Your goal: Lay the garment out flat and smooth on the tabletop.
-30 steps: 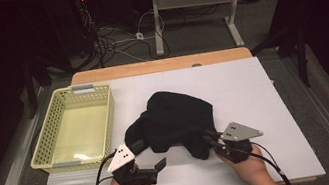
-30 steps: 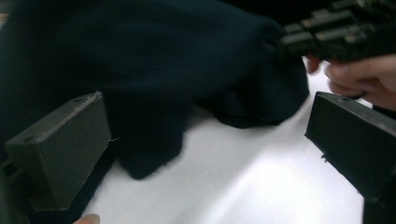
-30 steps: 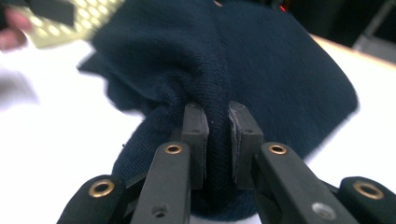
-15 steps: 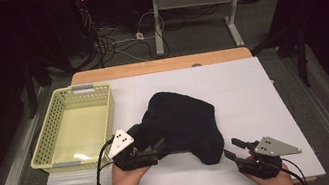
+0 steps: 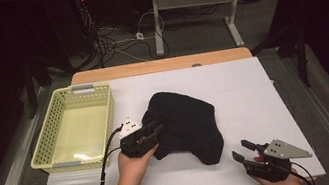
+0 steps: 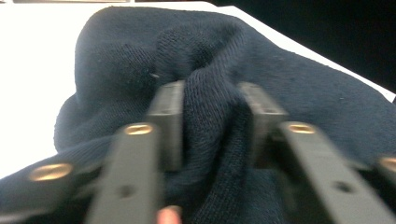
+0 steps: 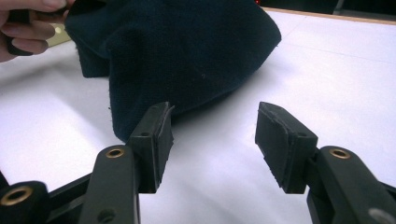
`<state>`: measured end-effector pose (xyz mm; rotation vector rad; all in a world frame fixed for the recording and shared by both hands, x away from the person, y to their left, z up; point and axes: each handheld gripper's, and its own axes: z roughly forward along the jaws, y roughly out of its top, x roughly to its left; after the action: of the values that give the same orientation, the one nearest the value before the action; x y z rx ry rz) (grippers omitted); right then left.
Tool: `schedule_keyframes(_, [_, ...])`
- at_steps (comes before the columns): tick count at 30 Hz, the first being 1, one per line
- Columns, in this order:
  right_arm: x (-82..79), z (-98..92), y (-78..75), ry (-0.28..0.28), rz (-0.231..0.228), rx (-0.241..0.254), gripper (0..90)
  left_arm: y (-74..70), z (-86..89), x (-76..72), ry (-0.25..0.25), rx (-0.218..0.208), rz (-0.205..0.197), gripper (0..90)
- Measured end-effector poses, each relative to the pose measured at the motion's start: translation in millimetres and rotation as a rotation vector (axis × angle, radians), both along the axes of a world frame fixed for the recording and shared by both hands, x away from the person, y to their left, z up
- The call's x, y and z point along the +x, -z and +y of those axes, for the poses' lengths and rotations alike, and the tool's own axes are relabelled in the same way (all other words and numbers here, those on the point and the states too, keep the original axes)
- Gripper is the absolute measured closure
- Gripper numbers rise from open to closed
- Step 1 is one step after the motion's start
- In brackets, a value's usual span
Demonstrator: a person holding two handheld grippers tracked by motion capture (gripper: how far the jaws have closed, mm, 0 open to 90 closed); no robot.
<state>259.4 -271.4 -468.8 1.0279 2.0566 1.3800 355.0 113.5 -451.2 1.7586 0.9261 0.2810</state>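
1. High view. My left gripper (image 5: pixel 155 132) sits at the 9 o'clock edge of the dark knitted garment (image 5: pixel 185 124), which lies bunched near the middle of the white table (image 5: pixel 254 92). The jaws have just been closing, and a fold of the knit lies between them. My left hand (image 5: pixel 133 161) wraps the gripper's body from the 6 o'clock side. My right gripper (image 5: pixel 245 151) rests at about 4 o'clock from the garment, near its lower tip but apart from it, with the jaws spread and nothing between them; they have just been opening. A yellow plastic basket (image 5: pixel 45 148) stands at 9 o'clock on the table, just beside my left gripper's grey plate.

2. Left gripper view. My left gripper (image 6: pixel 212 100) is clamped on a raised ridge of the dark knitted garment (image 6: pixel 289 88); both black pads press into the fold from 9 and 3 o'clock. White table (image 6: pixel 32 84) shows at 9 o'clock behind the cloth.

3. Right gripper view. My right gripper (image 7: pixel 214 123) stands with its jaws apart over bare white table (image 7: pixel 336 70). The dark knitted garment (image 7: pixel 187 51) lies at 11 o'clock, its lower tip just behind the left pad. My left hand (image 7: pixel 23 28) appears at 10 o'clock, at the garment's far edge.
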Motion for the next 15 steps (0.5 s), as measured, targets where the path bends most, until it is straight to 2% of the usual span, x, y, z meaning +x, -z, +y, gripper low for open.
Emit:
schedule_keyframes(3, [-0.9,-0.2,-1.2,0.004,-0.001,0.007,47.1,1.6,-6.8,-5.2,0.047,-0.003,-0.011,74.7])
schedule_keyframes(8, [-1.2,-2.2,-6.4,0.009,-0.02,0.022,48.6,4.2,-29.9,-20.9,0.163,-0.002,-0.022,75.3])
schedule_keyframes(12, [0.3,-4.1,-10.8,0.013,-0.032,0.03,50.8,11.8,-57.1,-32.8,0.269,0.04,-0.008,75.2])
schedule_keyframes(15, [-0.4,-3.0,-14.4,0.008,-0.049,0.033,51.1,19.1,-75.4,-39.8,0.315,0.063,0.006,75.1])
